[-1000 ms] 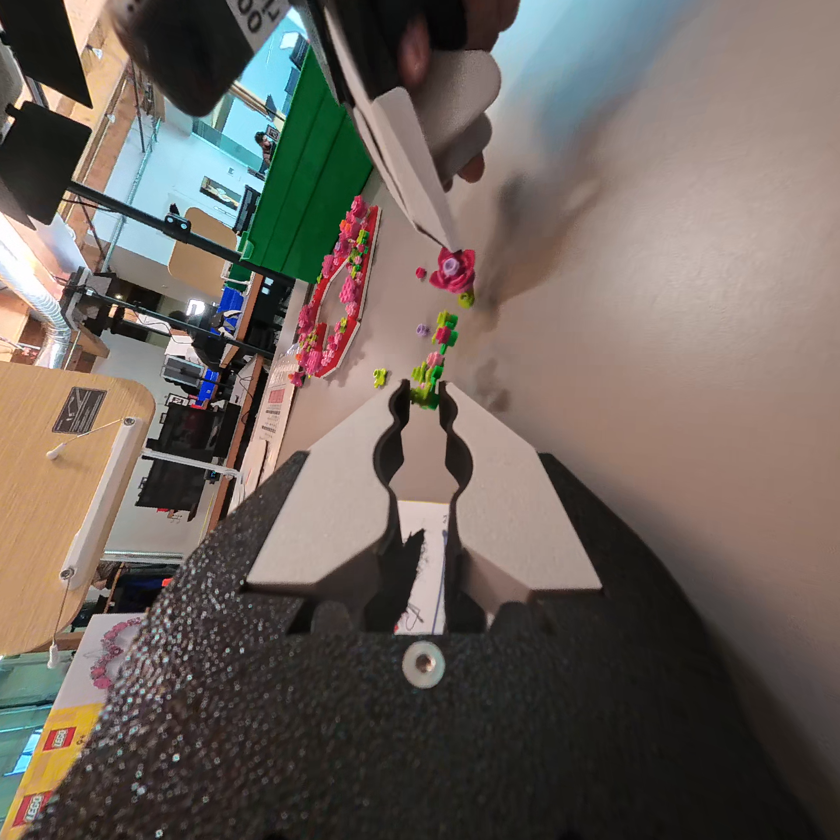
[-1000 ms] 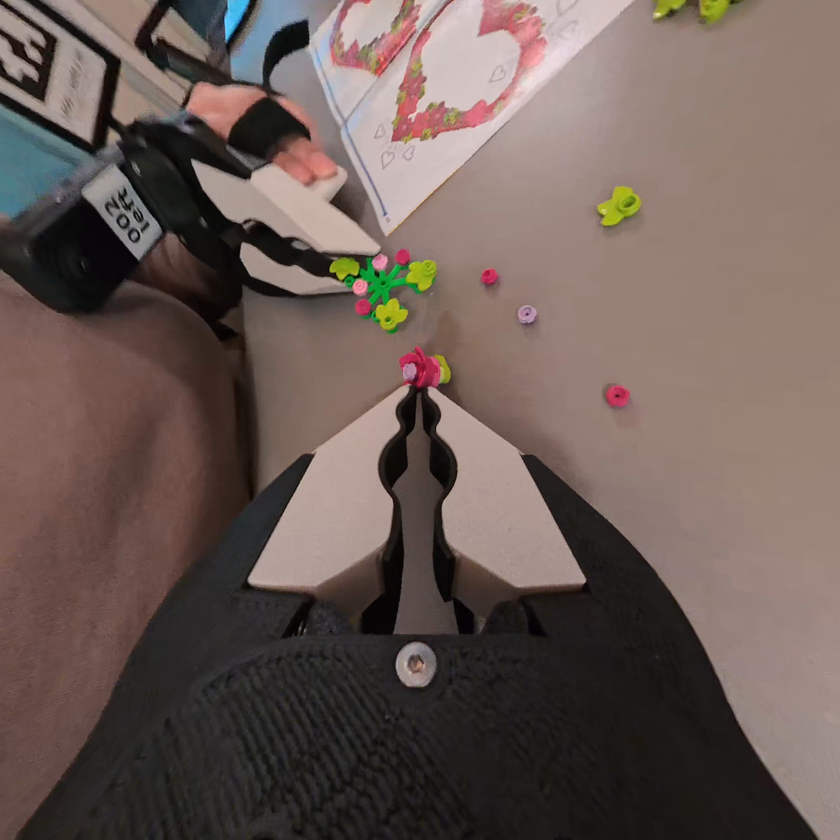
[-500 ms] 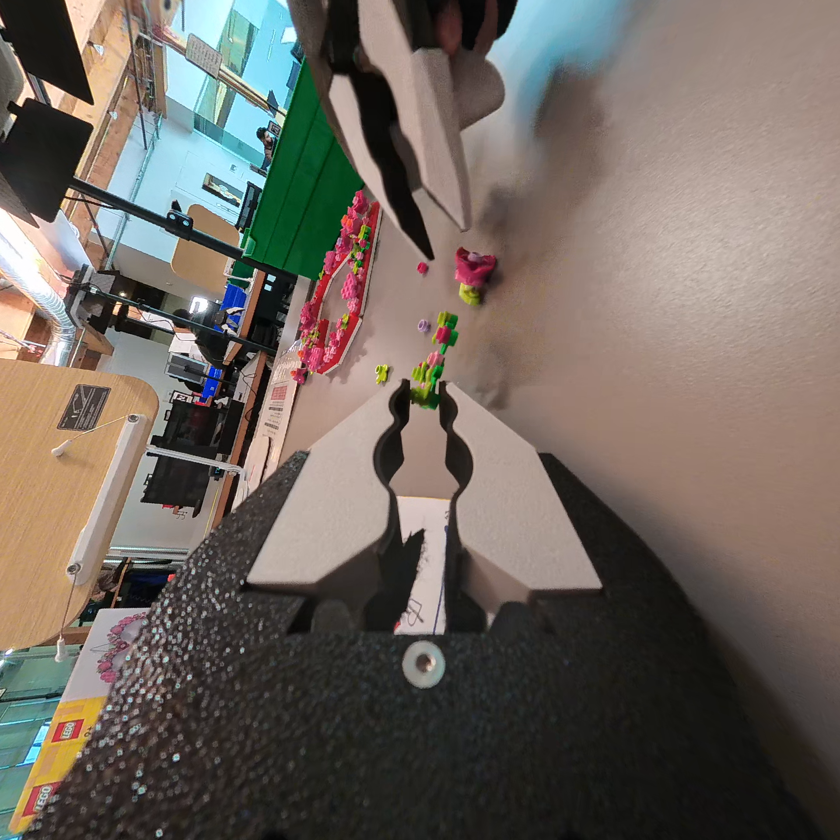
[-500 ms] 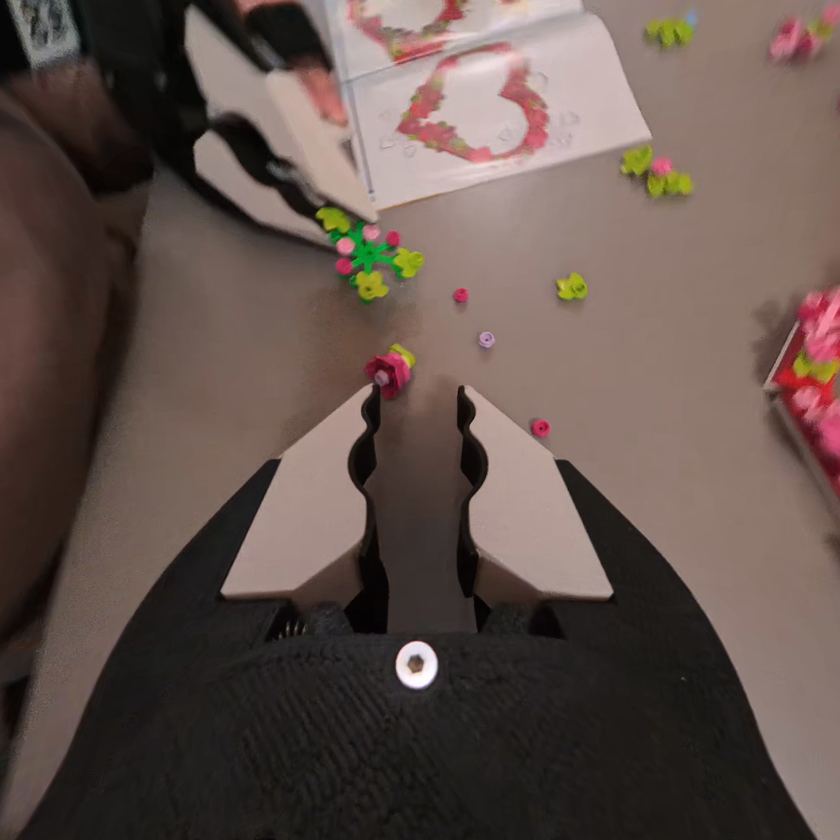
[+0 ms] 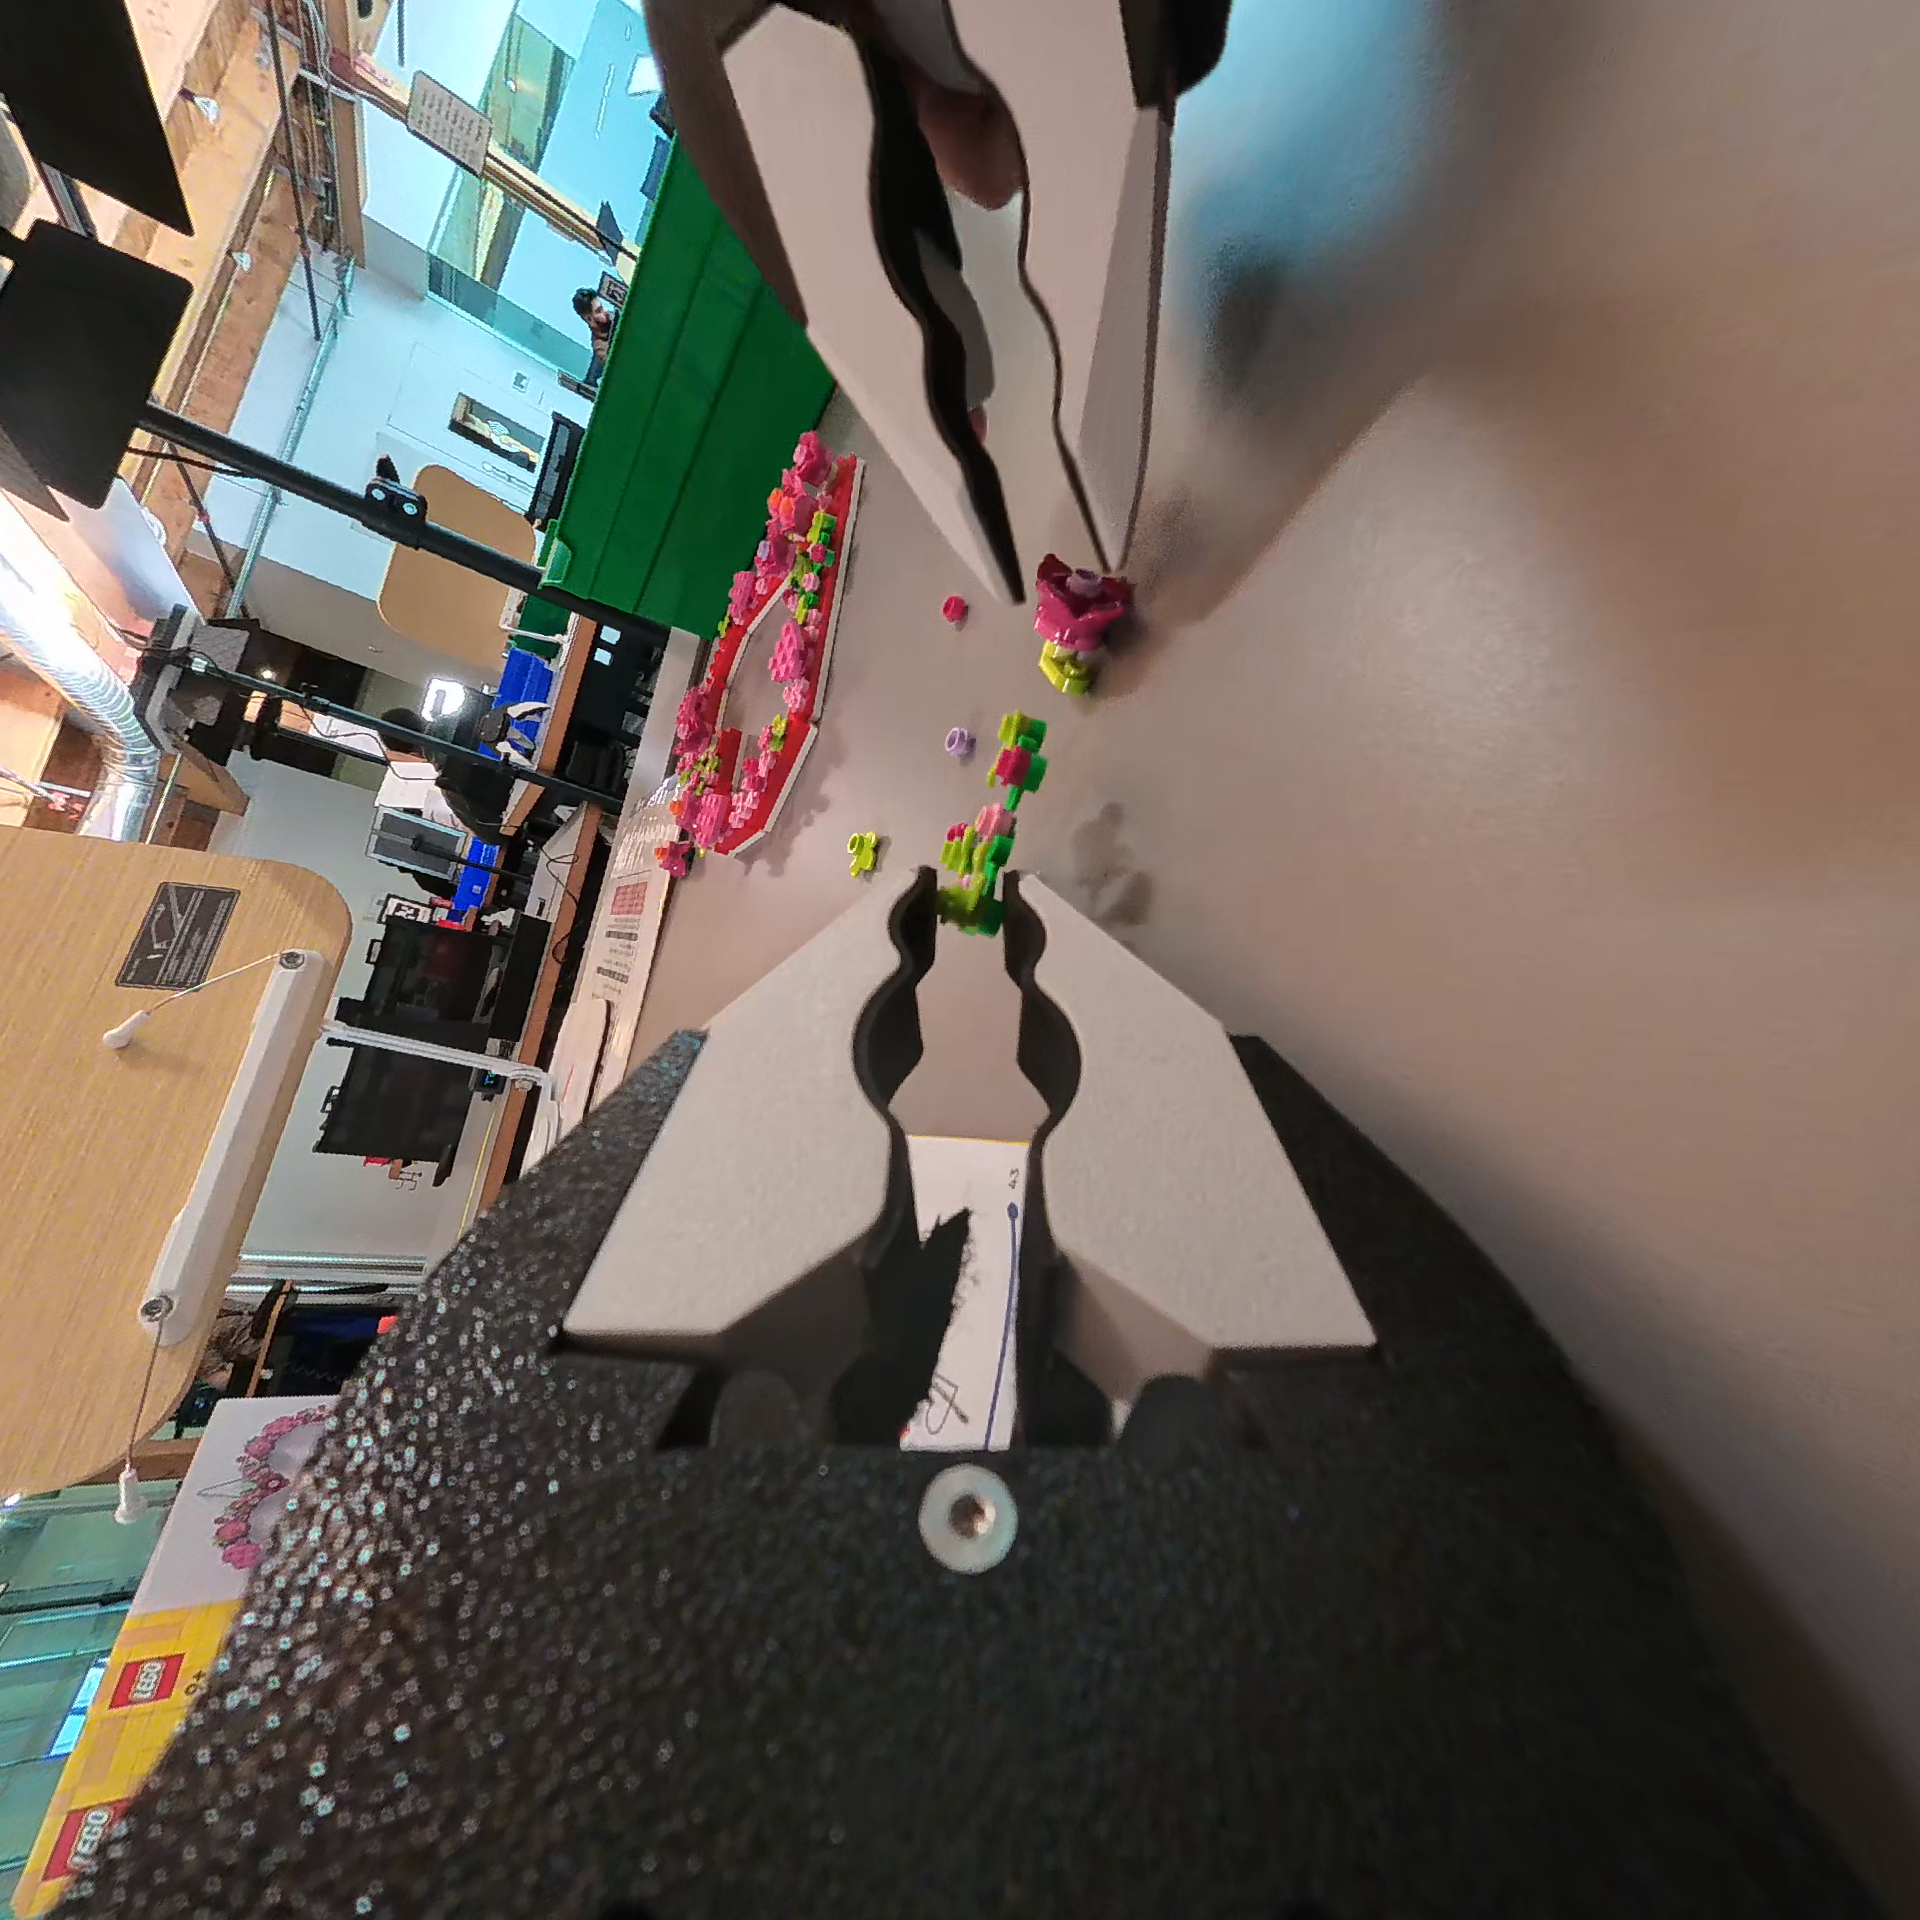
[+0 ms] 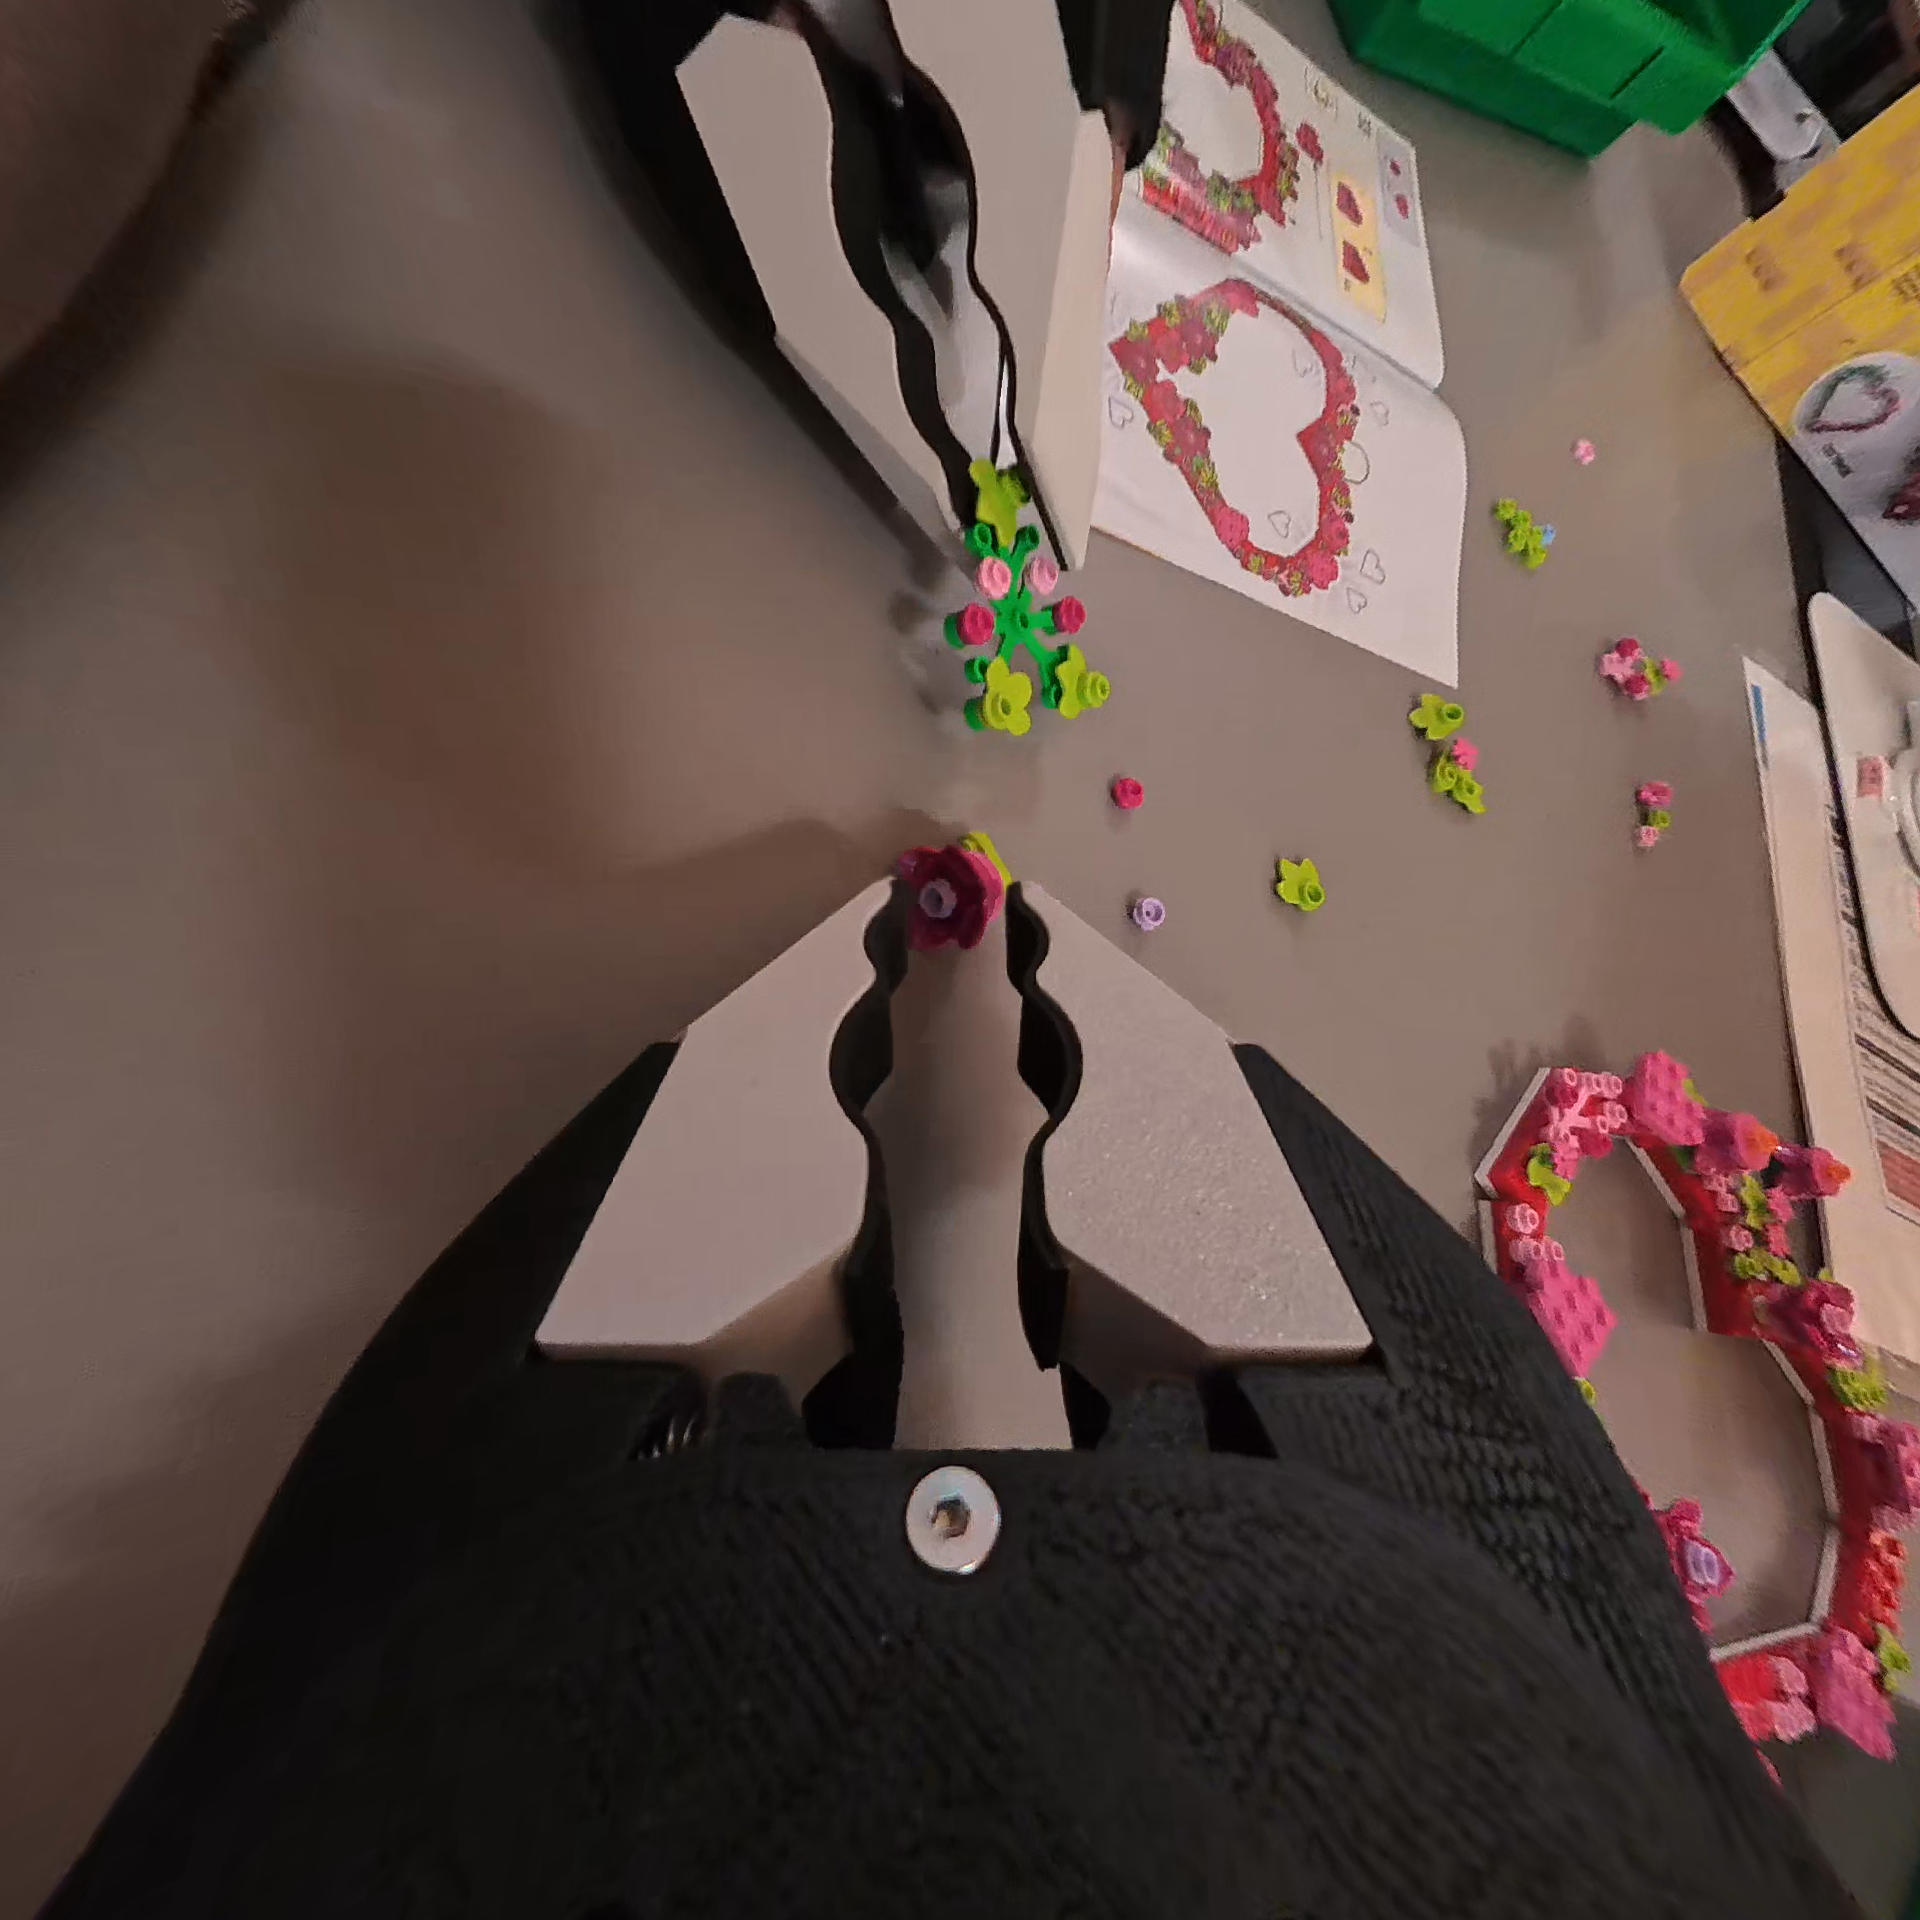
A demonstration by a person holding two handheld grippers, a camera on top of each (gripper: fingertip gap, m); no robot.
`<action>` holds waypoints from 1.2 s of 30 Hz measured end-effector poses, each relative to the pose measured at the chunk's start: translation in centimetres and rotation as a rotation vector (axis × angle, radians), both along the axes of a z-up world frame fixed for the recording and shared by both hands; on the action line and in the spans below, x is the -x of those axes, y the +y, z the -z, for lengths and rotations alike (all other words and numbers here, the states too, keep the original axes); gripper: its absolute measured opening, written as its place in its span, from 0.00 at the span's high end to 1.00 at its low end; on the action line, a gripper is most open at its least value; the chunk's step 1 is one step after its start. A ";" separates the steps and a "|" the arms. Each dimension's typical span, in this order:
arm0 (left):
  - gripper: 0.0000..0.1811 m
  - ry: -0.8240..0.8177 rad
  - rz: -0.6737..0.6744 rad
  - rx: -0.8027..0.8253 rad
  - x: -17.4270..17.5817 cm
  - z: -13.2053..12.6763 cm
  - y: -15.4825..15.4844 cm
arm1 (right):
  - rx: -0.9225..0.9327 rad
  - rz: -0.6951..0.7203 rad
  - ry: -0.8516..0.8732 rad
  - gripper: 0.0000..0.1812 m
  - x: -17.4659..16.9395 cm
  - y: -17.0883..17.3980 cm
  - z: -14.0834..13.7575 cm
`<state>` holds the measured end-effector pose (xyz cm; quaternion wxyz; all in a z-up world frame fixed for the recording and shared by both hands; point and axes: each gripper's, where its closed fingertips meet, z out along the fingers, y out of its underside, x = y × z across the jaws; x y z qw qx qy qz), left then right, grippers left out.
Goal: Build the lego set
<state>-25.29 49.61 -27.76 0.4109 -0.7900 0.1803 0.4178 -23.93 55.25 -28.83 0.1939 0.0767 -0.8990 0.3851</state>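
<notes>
My right gripper [image 6: 948,896] is shut on a magenta flower [image 6: 951,904] with a lilac centre and a lime leaf; the flower lies on the grey table. In the left wrist view the right gripper [image 5: 1065,582] comes down from above, its tips on either side of the flower [image 5: 1081,608]. My left gripper [image 5: 971,888] is shut on a lime leaf at the end of a green sprig [image 5: 982,831] with pink buds. The sprig [image 6: 1013,623] lies flat just beyond the flower, with the left gripper [image 6: 1003,509] at its far end.
A red-and-pink heart-shaped build [image 6: 1507,1195] sits to the right. An open instruction booklet [image 6: 1278,447] lies behind the sprig. A magenta stud [image 6: 1126,793], a lilac stud [image 6: 1147,912] and a lime leaf [image 6: 1299,885] are scattered nearby. A green bin [image 6: 1558,62] and a yellow box [image 6: 1818,270] stand at the back. The gap from one gripper's tips to the other's is roughly 7 centimetres. My right tips are roughly 5 centimetres from the lilac stud [image 6: 1147,912]. My left wrist view [image 5: 955,749] looks at it from another angle.
My right gripper was shut beside the flower, opened and lifted half a second ago, and now has come down with its jaws closed in on the flower. My left gripper has held still.
</notes>
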 end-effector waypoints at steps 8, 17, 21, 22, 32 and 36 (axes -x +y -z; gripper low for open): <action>0.94 -0.003 0.000 0.002 0.1 0.1 0.0 | 0.041 0.035 -0.069 0.95 0.5 0.5 0.1; 0.94 -0.008 0.003 0.005 0.0 0.1 0.0 | 0.075 0.055 -0.101 0.92 0.9 0.4 0.2; 0.94 -0.010 0.003 0.006 0.0 0.2 0.0 | 0.079 0.049 -0.100 0.90 0.9 0.2 0.3; 0.94 -0.010 0.003 0.006 0.0 0.2 0.0 | 0.078 0.050 -0.088 0.90 1.0 0.1 0.3; 0.94 -0.018 0.011 -0.006 -0.1 0.1 0.1 | 0.151 0.129 -0.236 0.93 1.8 0.7 -1.3; 0.94 -0.004 0.021 -0.018 -0.3 -0.3 0.1 | -0.038 0.200 -0.534 0.93 1.5 3.6 -0.9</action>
